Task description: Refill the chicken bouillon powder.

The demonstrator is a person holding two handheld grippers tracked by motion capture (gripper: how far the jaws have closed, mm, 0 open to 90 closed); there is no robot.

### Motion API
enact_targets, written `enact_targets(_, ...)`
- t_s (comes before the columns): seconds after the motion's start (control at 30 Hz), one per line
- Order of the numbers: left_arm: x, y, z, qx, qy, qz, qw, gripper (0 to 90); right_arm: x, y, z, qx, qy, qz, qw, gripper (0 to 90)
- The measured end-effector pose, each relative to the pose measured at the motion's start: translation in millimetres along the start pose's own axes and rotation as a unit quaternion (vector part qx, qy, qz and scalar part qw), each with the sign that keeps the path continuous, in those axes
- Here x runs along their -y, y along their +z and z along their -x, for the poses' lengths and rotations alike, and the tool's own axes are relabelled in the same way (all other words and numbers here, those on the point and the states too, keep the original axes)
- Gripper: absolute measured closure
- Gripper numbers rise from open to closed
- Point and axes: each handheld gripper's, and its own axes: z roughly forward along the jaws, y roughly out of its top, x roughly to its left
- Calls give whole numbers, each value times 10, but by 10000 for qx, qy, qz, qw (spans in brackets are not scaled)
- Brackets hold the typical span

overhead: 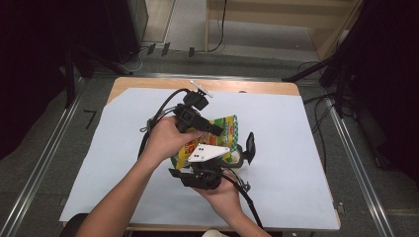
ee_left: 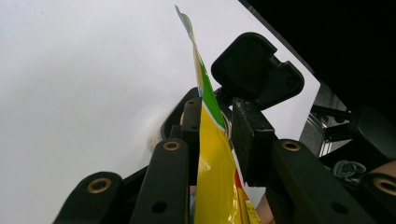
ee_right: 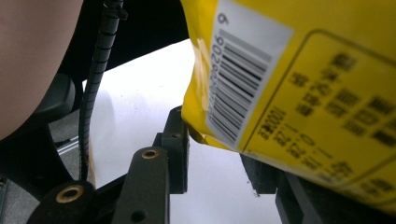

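Care matters here: with the yellow snack bag (overhead: 217,140) held above the white sheet (overhead: 296,148), the left gripper (ee_left: 217,135) fingers clamped on its edge and the right gripper (ee_right: 224,154) fingers seemingly pinching its corner, pull apart evenly.

The white sheet (overhead: 296,148) lies bare left, right and far of the bag (overhead: 225,129), giving free passage. At the tabletop (overhead: 148,83) middle, the two grippers crowd the bag; a white clip (overhead: 201,88) lies far.
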Motion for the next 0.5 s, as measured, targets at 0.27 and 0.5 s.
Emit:
enact_targets(0.27, 1, -11, -3, 13, -5, -3, 10000, 758, -6, -2, -11, -7, -5, 11, 10000, 667)
enact_targets(0.5, 0, -10, -4, 19, -4, -6, 10000, 758, -5, -4, -11, -9, 2, 10, 10000, 667)
